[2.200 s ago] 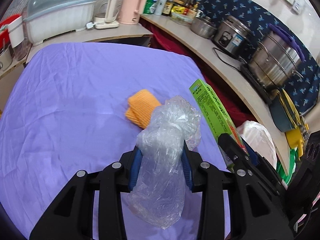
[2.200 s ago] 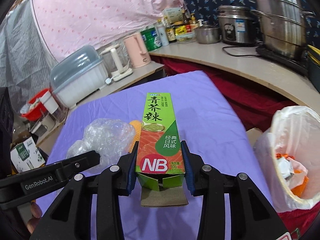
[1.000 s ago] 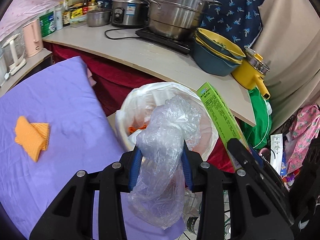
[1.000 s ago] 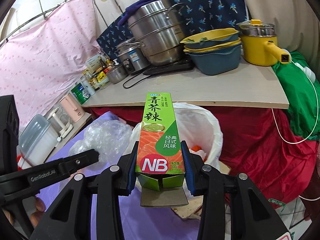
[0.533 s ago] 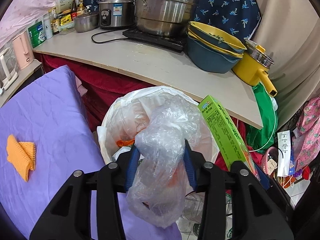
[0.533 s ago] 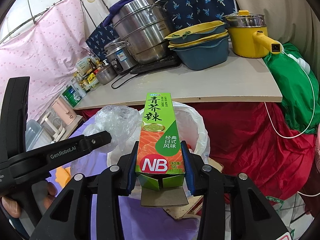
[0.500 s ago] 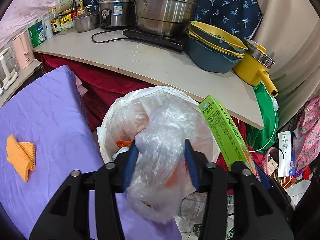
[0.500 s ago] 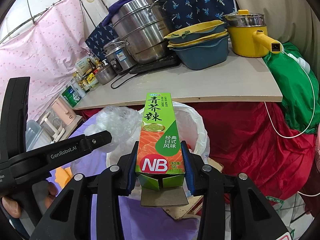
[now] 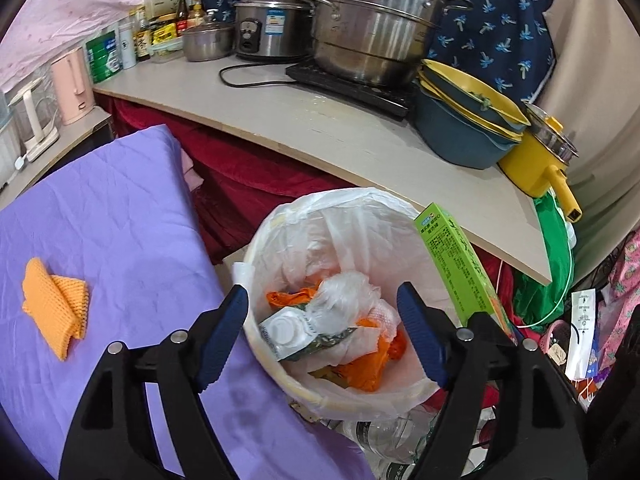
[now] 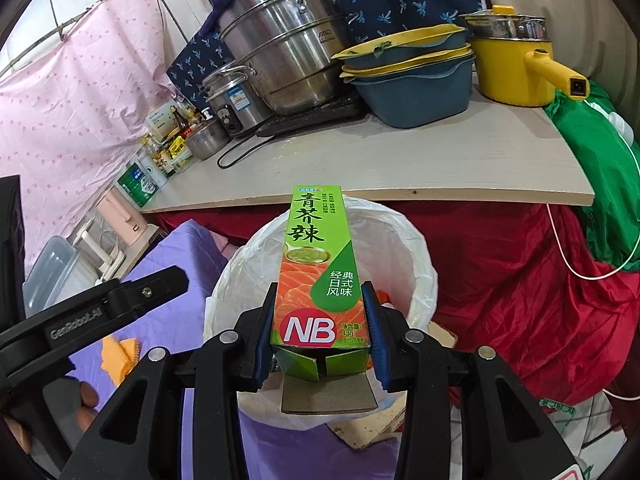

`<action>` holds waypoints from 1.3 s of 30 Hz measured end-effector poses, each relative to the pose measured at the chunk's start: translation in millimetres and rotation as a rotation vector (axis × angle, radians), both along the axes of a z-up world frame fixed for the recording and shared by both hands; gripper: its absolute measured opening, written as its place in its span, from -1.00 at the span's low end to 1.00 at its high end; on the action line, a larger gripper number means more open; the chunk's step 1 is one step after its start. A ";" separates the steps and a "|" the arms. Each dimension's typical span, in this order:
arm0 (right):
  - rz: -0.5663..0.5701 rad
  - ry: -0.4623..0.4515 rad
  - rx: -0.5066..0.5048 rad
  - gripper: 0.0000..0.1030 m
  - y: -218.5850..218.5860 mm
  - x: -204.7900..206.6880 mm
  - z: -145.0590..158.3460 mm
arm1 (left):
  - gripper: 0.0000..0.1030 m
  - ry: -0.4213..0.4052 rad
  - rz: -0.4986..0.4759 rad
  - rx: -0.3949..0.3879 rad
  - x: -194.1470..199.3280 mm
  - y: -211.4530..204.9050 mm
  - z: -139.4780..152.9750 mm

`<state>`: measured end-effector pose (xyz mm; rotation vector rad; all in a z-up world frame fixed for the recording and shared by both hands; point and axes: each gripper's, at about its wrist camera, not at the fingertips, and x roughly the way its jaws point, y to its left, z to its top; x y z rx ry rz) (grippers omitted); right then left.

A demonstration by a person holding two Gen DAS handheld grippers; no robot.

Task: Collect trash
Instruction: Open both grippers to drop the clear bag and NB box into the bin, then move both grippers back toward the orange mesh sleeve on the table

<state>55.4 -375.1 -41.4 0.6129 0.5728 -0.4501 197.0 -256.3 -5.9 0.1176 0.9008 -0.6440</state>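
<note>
Below the left gripper (image 9: 320, 336), at lower centre of the left wrist view, the white-lined round trash bin (image 9: 400, 208) already contains crumpled clear plastic (image 9: 344, 292); its jaws are opening with nothing between them. The right gripper (image 10: 320, 324), angled downward over the bin, clamps the green rectangular cardboard box (image 10: 316, 264), not yet dropped. At the left edge, a folded orange cloth (image 9: 54, 308) lies on the purple tablecloth (image 9: 120, 220).

Black two-finger grippers (image 9: 322, 336) — blue ribbed pads (image 9: 224, 332), silver screws, white "GenRobot.AI" lettering

Glossy cardboard box (image 10: 316, 268), thin translucent plastic bin liner (image 9: 320, 224), shiny steel steamer pot (image 9: 376, 20), wrinkled purple cloth (image 9: 100, 216).
</note>
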 end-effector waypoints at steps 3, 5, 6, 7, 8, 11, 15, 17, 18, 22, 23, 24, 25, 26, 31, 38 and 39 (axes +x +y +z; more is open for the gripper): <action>0.007 0.007 -0.016 -0.14 1.8 11.1 -2.9 | 0.42 -0.001 0.025 0.002 4.2 11.5 -1.2; 0.009 0.012 -0.024 -0.05 3.5 15.6 -3.9 | 0.44 0.004 0.044 0.002 7.1 19.7 -2.5; 0.009 0.012 -0.026 -0.04 4.9 16.7 -3.8 | 0.45 0.006 0.051 0.002 8.0 22.3 -3.1; 0.011 0.009 -0.025 -0.03 6.4 16.9 -3.4 | 0.45 0.009 0.061 0.000 9.4 27.1 -3.6; 0.013 0.006 -0.024 0.00 8.5 16.3 -2.7 | 0.45 0.008 0.066 0.001 10.2 29.8 -3.7; 0.020 0.002 -0.023 0.05 15.4 13.6 -0.8 | 0.46 0.010 0.087 -0.003 12.7 39.6 -3.2; 0.030 -0.002 -0.022 0.11 24.3 10.6 3.3 | 0.54 0.007 0.106 -0.015 11.0 49.3 -0.7; 0.037 -0.007 -0.028 0.13 30.3 9.4 7.0 | 0.55 0.000 0.111 -0.015 8.6 53.9 1.3; 0.044 -0.011 -0.033 0.13 34.6 9.0 9.6 | 0.55 -0.003 0.114 -0.015 7.4 56.2 2.0; 0.067 -0.023 -0.043 0.15 47.8 10.8 17.3 | 0.58 -0.005 0.135 -0.018 4.4 69.9 3.8; 0.071 -0.025 -0.046 0.15 50.8 11.2 18.7 | 0.61 -0.006 0.142 -0.018 4.0 73.7 4.0; 0.077 -0.027 -0.048 0.15 54.2 12.0 20.3 | 0.62 -0.008 0.149 -0.018 3.5 78.0 4.2; 0.084 -0.029 -0.048 0.15 57.6 12.8 21.4 | 0.62 -0.009 0.155 -0.018 3.7 81.1 4.9; 0.092 -0.030 -0.050 0.15 61.7 14.2 22.7 | 0.62 -0.010 0.161 -0.017 3.7 85.3 5.1; 0.127 -0.030 -0.057 0.15 81.1 20.3 26.3 | 0.63 -0.003 0.194 -0.019 5.1 107.5 3.9; 0.180 -0.027 -0.066 0.15 107.3 34.0 28.8 | 0.63 0.012 0.252 -0.008 10.8 138.1 -2.5; 0.189 -0.026 -0.066 0.15 111.1 36.7 29.1 | 0.63 0.015 0.261 -0.007 11.6 142.4 -3.4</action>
